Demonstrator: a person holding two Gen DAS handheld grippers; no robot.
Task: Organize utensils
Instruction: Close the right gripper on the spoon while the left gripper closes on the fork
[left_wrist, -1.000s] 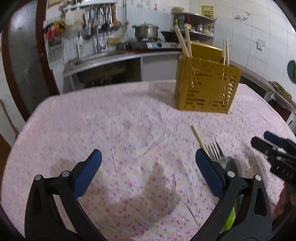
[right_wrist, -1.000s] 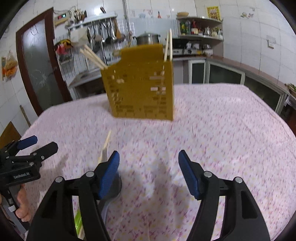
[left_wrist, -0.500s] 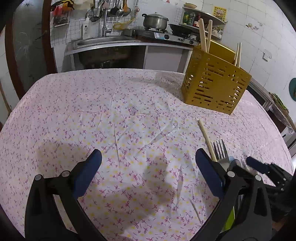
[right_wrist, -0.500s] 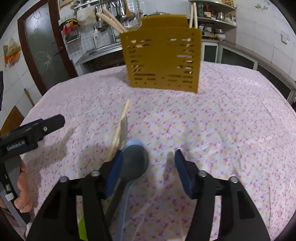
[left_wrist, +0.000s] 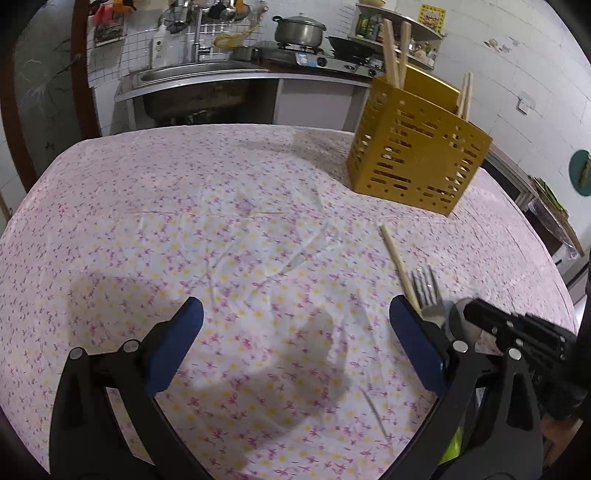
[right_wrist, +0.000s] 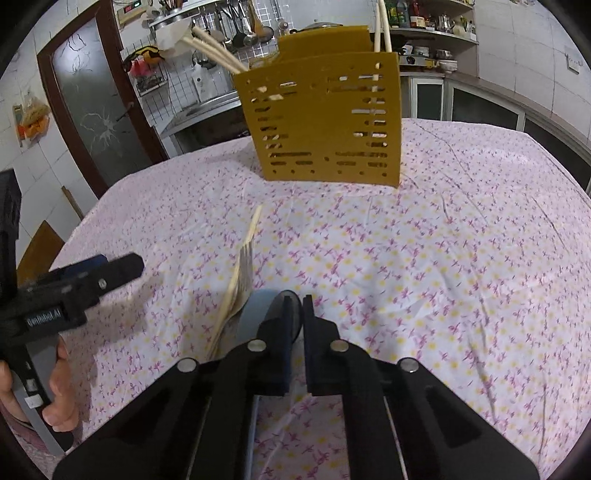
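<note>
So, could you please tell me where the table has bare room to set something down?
The cloth left of the chopstick, out to the table edge, is bare, as is the stretch right of the yellow caddy. It is crowded around the fork and spoon.

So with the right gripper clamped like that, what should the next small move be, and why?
Probably a short lift. The right gripper is shut on the spoon bowl's edge, with the fork and chopstick lying alongside; raising it clears them before heading to the yellow utensil holder.
</note>
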